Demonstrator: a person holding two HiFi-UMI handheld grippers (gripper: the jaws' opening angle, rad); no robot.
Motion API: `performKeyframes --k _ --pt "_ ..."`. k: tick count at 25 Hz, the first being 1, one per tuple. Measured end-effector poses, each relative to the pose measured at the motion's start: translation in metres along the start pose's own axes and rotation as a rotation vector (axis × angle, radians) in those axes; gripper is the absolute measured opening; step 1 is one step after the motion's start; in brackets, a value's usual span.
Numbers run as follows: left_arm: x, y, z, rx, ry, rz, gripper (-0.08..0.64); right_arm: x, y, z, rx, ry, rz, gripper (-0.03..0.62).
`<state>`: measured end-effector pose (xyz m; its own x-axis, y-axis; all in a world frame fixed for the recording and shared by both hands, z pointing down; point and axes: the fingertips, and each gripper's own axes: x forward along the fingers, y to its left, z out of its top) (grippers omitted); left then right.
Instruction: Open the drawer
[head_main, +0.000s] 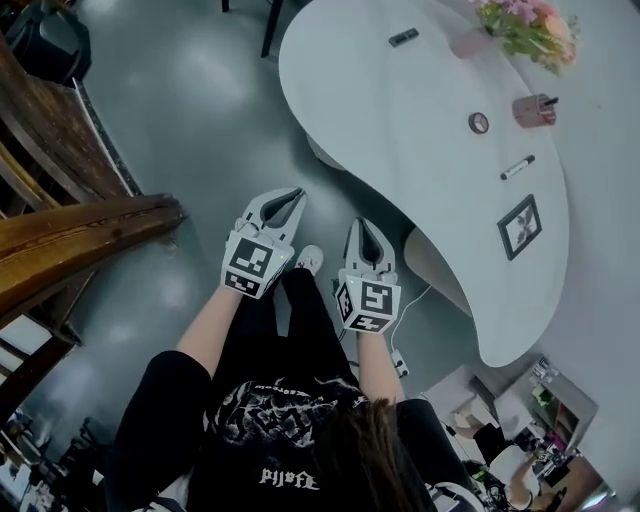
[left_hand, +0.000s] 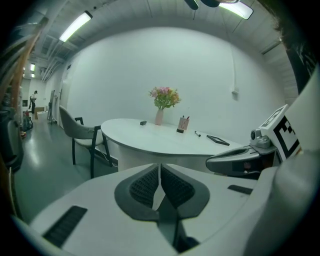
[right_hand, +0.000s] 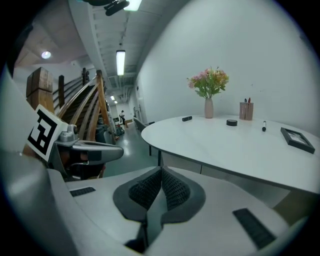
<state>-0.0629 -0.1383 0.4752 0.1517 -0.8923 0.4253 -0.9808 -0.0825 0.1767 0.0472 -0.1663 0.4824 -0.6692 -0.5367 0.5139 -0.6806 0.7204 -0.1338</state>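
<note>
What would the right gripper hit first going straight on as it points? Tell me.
Probably the white table, at its side just under the near edge; the right gripper aims there, with nothing showing between. Depth is unclear.

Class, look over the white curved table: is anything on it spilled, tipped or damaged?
Nothing stands out: the pale vase of pink flowers and pink pen holder stand upright, the black marker and black picture frame lie flat.

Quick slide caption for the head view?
Left tongs and right tongs shut, empty, over floor beside white table.
</note>
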Motion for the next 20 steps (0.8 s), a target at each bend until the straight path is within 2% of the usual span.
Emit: performKeyframes --k 7,12,20 --pt "0.028 0.031 -0.039 -0.001 0.008 0.01 0.029 0.042 -0.006 -0.027 -0.001 -0.005 -0.032 0.026" --pt "0.057 0.029 -0.07 -0.004 0.032 -0.059 0.029 0.067 -0.013 -0.04 -0.029 -0.017 -0.041 0.026" --pt "0.088 0.054 -0.088 -0.003 -0.029 -0.027 0.029 0.1 -0.012 -0.071 -0.07 -0.002 -0.054 0.026"
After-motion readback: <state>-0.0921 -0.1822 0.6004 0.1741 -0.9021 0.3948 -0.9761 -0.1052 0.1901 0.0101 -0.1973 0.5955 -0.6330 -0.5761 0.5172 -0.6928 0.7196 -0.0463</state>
